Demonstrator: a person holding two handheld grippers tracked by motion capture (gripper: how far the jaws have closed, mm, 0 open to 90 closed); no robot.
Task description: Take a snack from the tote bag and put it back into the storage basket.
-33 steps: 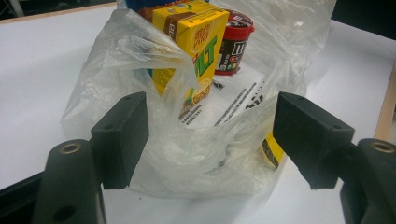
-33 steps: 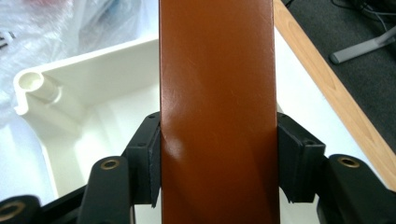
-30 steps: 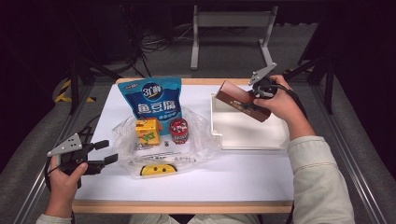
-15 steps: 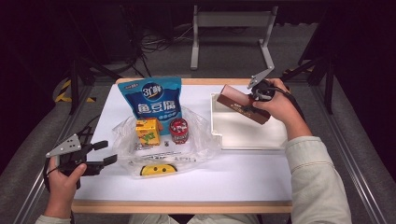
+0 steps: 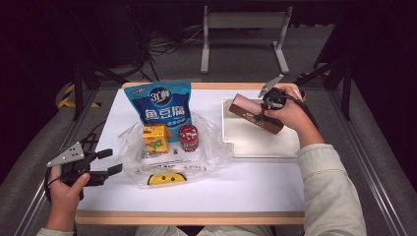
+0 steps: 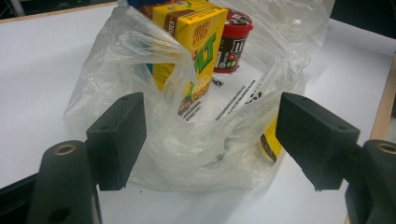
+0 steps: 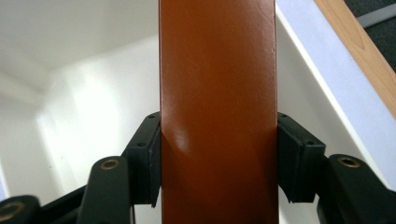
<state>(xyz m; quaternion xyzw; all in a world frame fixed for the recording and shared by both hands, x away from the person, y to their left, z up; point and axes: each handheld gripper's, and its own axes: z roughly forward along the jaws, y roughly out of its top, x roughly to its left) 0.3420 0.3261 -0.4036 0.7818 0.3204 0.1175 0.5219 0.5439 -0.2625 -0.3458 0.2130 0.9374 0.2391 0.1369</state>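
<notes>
I am gripping a glossy brown box (image 5: 256,113) in my right gripper (image 5: 266,101), tilted over the white tray (image 5: 265,145) near the tabletop's right far corner; its label is too small to read. My left gripper (image 5: 101,167) jaws are gaping, empty, before the plastic bag (image 6: 201,140).

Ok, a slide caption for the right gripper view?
Right tool clamps a brown box above the white tray.
</notes>
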